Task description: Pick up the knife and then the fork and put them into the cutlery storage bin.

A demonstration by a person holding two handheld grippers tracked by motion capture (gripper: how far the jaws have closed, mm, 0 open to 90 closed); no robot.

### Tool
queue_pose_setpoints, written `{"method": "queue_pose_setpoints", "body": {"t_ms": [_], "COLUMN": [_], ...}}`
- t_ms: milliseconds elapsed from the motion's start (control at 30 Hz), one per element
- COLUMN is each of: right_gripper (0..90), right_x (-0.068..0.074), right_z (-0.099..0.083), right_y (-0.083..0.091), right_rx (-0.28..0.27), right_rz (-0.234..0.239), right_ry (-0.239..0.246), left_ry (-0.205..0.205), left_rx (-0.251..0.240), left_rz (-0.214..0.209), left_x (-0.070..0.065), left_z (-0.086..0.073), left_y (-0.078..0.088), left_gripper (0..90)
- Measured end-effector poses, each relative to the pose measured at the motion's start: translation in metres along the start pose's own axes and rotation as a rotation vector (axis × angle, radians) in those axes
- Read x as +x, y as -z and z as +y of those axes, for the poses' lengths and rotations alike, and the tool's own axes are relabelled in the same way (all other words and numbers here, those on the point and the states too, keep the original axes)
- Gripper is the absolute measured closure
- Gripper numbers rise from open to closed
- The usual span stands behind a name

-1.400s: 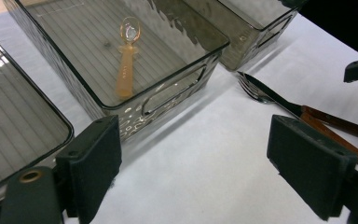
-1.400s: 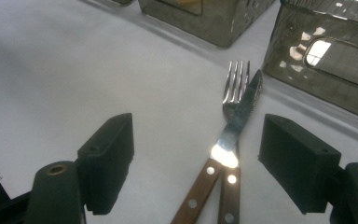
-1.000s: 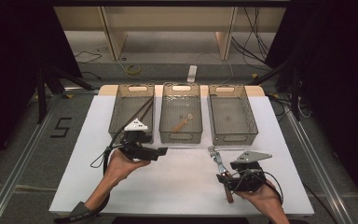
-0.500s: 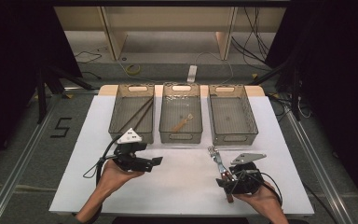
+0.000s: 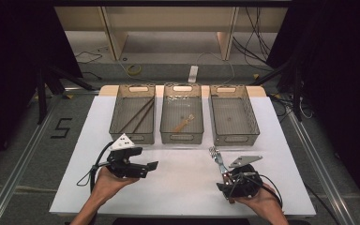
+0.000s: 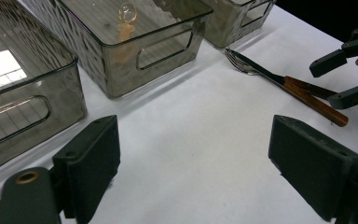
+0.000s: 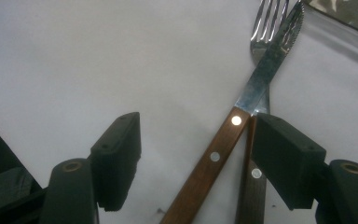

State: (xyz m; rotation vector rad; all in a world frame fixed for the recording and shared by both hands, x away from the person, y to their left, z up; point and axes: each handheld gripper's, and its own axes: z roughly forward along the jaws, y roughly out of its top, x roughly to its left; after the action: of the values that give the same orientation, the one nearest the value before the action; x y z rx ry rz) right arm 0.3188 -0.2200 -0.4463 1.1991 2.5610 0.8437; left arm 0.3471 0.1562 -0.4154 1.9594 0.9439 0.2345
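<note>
The white counter (image 5: 178,187) carries three clear plastic bins in a row at its far side. The left bin (image 5: 132,115) holds two dark thin sticks (they may be chopsticks), the middle bin (image 5: 182,117) holds a small wooden spoon (image 5: 184,123), and the right bin (image 5: 233,117) shows nothing inside.

In front of the left bin, the person's left hand holds the left tongs (image 5: 152,166) just above the counter, pointing to the right. In the left gripper view the two black jaws stand wide apart and only bare counter lies between them.

Near the right front of the counter, the right tongs (image 5: 223,174) are low over a knife (image 7: 242,121) and a fork (image 7: 263,35), which lie together on the counter in front of the gap between the middle bin and the right bin. Both have brown wooden handles with metal rivets, and the knife blade crosses over the fork. The jaws of the right tongs are apart and have just been closing a little; the knife handle lies between them, while the fork handle passes under the right jaw. No pad presses the handles yet.
</note>
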Motion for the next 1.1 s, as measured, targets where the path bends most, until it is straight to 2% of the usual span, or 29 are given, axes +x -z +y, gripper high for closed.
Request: {"method": "queue_pose_setpoints", "body": {"t_ms": [300, 500, 633, 767, 833, 1033, 1100], "right_gripper": [37.6, 41.3, 45.3, 56.5, 64.0, 81.5, 85.2], "right_x": [0.000, 0.002, 0.004, 0.006, 0.008, 0.010, 0.010], "right_z": [0.000, 0.000, -0.001, -0.001, -0.001, -0.003, -0.004], "right_y": [-0.003, -0.003, -0.004, -0.003, -0.004, -0.013, -0.017], "right_rx": [0.061, 0.081, 0.092, 0.078, 0.081, 0.130, 0.152], "right_rz": [-0.001, -0.011, -0.012, -0.003, 0.016, 0.072, 0.072], "right_ry": [-0.008, -0.012, 0.003, 0.021, 0.036, 0.073, 0.079], "left_ry": [0.004, -0.009, -0.008, -0.010, -0.013, -0.017, -0.016], "left_rx": [0.000, 0.008, 0.008, 0.009, 0.013, 0.016, 0.016], "left_rz": [0.010, 0.014, 0.018, 0.019, 0.019, 0.020, 0.021], "left_x": [0.000, -0.002, -0.002, -0.002, -0.003, -0.003, -0.003], "left_z": [-0.003, -0.005, -0.005, -0.005, -0.006, -0.006, -0.006], "left_y": [0.002, 0.003, 0.003, 0.003, 0.002, 0.001, 0.002], "left_gripper": [15.7, 15.7, 15.7, 15.7, 15.7, 15.8, 15.8]}}
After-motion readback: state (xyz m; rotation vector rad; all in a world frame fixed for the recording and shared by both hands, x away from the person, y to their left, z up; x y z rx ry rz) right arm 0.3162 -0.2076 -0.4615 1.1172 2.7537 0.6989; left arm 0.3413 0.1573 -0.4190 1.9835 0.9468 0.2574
